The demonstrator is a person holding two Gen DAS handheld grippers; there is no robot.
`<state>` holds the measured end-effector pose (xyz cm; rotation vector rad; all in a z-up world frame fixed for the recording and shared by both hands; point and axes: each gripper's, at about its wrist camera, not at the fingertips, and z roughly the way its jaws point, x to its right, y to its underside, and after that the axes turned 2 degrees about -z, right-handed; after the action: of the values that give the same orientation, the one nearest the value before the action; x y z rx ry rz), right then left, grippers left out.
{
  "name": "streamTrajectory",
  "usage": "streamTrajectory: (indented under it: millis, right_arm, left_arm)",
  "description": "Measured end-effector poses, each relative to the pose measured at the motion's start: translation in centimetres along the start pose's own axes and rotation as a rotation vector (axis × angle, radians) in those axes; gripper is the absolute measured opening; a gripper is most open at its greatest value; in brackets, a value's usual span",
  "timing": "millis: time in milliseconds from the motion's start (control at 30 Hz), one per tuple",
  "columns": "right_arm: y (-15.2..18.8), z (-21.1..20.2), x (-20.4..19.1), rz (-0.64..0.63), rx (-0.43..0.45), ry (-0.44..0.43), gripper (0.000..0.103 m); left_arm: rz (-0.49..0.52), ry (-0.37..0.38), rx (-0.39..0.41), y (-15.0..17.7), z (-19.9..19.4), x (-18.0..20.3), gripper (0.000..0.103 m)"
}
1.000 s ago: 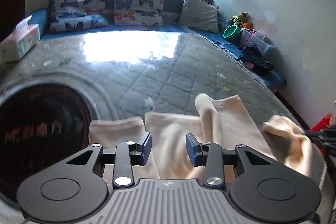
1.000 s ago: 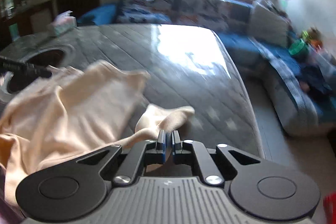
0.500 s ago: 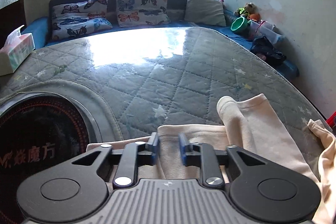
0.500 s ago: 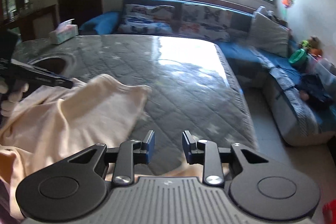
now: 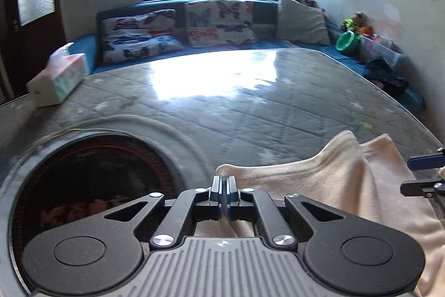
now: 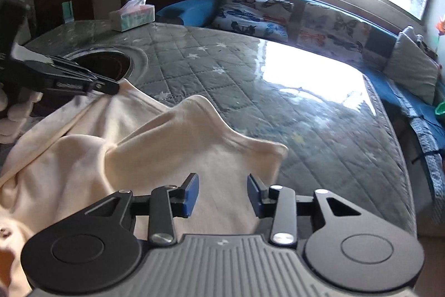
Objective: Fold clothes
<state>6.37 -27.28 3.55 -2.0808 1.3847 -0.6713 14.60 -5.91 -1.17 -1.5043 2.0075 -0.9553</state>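
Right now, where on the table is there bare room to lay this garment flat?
Free: the quilted table cover between the cream garment and the butterfly cushions. Crowded: the dark round recess and tissue box on the left.

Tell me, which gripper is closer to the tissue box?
Left. The left gripper pinches the cloth on the tissue box side; the right gripper sits farther across the cloth.

I saw blurry red letters on the dark round plate (image 5: 91, 185) set in the desk, but I could not read them.
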Motion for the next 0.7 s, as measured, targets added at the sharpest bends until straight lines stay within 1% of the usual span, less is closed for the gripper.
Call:
streamTrajectory:
  millis: [100,167,200,233,267,500,633,700]
  right_arm:
    - [-0.7,1.6,0.1,-0.008,-0.010,-0.007,0.039]
    - [-1.0,2.4,0.3,-0.008,-0.014,-0.008,0.039]
    - [-1.2,2.7,0.4,-0.003,-0.015,-0.009,0.040]
    - [-1.3,3.1,0.5,0.003,-0.015,-0.009,0.044]
    - [-1.5,3.4,0.6,0.008,-0.015,-0.010,0.045]
    - [-3.1,5.4,1.5,0.051,-0.008,-0.044,0.046]
    - [-4.5,7.0,2.1,0.066,-0.002,-0.037,0.046]
    - [-5.2,7.8,2.3,0.075,0.003,-0.033,0.046]
  left_arm:
    - [-0.023,-0.035,-0.001,-0.1,0.0,-1.5,0.003]
    - [-0.033,-0.046,-0.001,-0.1,0.1,-2.4,0.003]
    - [-0.036,-0.058,0.000,-0.2,0.1,-2.8,0.003]
    - [-0.038,-0.065,0.000,-0.3,0.2,-3.1,0.003]
    - [-0.038,-0.072,0.000,-0.4,0.4,-3.3,0.003]
    - [-0.035,-0.122,-0.004,-1.3,1.8,-4.5,0.003]
    - [-0.054,-0.160,-0.008,-2.2,3.1,-5.7,0.003]
    - [-0.070,-0.163,-0.021,-2.4,3.7,-6.3,0.004]
